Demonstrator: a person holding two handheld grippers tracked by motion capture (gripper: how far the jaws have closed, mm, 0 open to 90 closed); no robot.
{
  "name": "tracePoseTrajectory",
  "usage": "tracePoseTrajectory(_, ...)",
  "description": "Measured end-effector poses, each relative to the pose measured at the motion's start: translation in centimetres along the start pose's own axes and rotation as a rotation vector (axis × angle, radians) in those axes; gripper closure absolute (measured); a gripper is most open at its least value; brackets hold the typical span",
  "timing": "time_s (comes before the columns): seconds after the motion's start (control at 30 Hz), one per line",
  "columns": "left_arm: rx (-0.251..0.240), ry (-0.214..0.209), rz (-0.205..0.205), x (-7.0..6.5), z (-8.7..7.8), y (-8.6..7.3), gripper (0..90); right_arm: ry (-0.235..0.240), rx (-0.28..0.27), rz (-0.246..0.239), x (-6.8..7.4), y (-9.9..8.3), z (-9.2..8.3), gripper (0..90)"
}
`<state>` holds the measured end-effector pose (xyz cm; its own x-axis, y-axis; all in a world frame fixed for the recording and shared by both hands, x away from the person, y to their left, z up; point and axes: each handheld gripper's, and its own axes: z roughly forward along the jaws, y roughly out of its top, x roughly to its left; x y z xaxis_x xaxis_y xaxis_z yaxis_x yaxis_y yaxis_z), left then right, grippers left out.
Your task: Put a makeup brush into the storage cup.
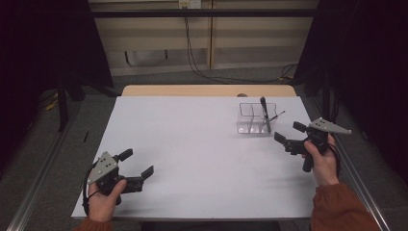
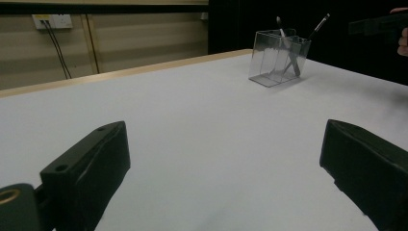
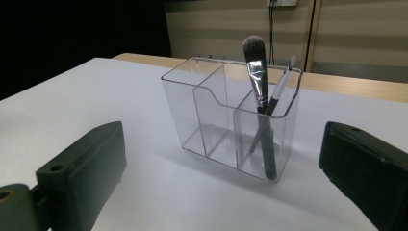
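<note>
Our right gripper [image 3: 221, 192], jaws wide and empty, faces the clear organizer [image 3: 211, 120] just ahead, whose two upright brushes [image 3: 262, 110] lean in its right compartment, while our left gripper [image 1: 132, 166], equally open and empty, sits well apart

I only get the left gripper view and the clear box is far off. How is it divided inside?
Observer: The clear plastic organizer box has three compartments in the right gripper view.
Operator: Where do the brushes sit?
Observer: Both the black-handled, grey-bristled makeup brush and the thin white-tipped brush stand in one end compartment.
Operator: How near is the right gripper?
Observer: The right gripper is open, facing the box from beside it, touching nothing.
</note>
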<state>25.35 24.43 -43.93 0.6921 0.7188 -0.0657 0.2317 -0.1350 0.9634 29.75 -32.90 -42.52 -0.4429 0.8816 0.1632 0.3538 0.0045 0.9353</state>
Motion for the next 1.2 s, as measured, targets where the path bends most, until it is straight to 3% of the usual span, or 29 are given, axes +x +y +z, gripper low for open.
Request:
tracePoseTrajectory(0.53,-0.006,0.01,0.003,-0.2,-0.5,-0.3,3.5,0.018,0.002,-0.007,1.7,-2.6,-1.9,1.8)
tracePoseTrajectory(1.2,-0.017,0.003,-0.011,-0.3,-1.1,-0.4,3.5,-0.004,-0.02,-0.009,3.7,-5.0,-4.8,1.3)
